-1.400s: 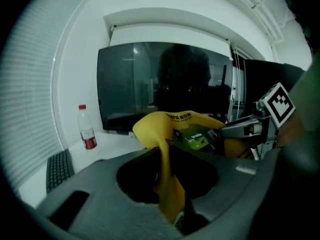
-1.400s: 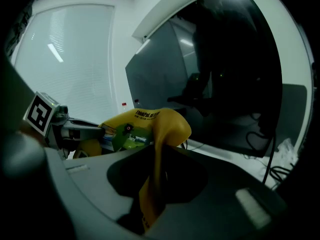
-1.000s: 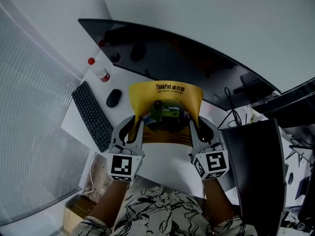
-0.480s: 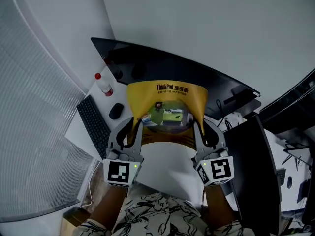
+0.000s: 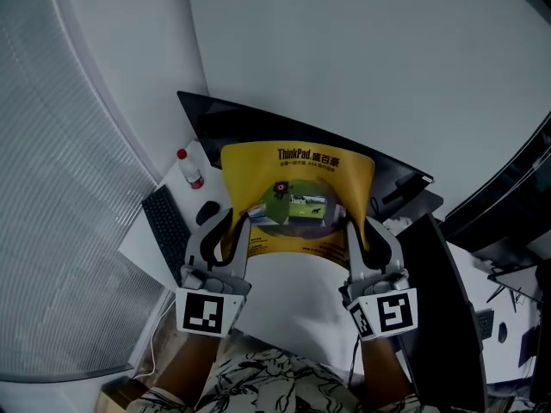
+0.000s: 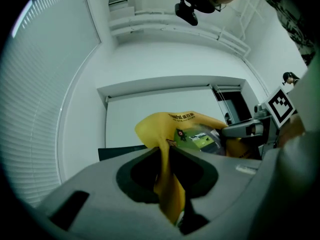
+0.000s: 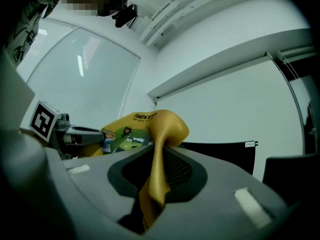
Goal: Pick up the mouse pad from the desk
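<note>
**First onlooker:** What had changed in the last second or so?

**Second onlooker:** The mouse pad (image 5: 297, 205) had risen. It hung bowed between the two pairs of fingers, clear above the desk (image 5: 284, 299). Both gripper views had earlier faced the monitor (image 5: 215, 120) beyond the fingers; they now looked at wall and ceiling.

**First onlooker:** And the grip?

**Second onlooker:** The left gripper (image 6: 167, 154) was closed on the pad's left edge, with the yellow sheet pinched and folded between its fingers (image 6: 95, 184). The right gripper (image 7: 156, 156) was closed likewise on the right edge.

**First onlooker:** What did that mean for the task?

**Second onlooker:** In my judgement, the pick-up was done: the pad was off the desk and held at both sides.
</note>
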### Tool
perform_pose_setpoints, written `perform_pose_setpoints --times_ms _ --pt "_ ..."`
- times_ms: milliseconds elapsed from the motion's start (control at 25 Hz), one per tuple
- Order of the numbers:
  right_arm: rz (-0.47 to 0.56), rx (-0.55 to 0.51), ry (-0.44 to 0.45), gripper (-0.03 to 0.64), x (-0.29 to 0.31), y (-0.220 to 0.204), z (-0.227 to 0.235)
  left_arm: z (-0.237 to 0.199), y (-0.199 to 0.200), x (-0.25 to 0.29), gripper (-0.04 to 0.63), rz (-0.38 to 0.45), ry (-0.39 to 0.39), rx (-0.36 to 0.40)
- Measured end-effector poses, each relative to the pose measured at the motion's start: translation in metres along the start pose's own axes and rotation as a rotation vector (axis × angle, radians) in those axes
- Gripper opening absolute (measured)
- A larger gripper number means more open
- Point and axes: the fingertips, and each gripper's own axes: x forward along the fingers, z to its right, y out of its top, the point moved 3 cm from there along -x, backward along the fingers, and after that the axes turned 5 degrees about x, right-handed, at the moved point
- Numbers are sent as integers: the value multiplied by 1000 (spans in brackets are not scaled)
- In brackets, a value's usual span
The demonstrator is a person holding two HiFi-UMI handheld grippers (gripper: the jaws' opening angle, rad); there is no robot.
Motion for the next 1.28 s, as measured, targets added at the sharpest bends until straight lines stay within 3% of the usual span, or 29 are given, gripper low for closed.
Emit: perform_pose_setpoints --times_ms 160,560,1280 --pt "17 -23 1 66 3 -10 0 -1 -12 3 77 27 3 -1" --pt "47 -41 -3 66 -5 12 -7 -3 8 -5 77 71 -1 -4" --pt "41 -42 -13 64 -3 10 -5 0 4 -7 77 42 12 -1"
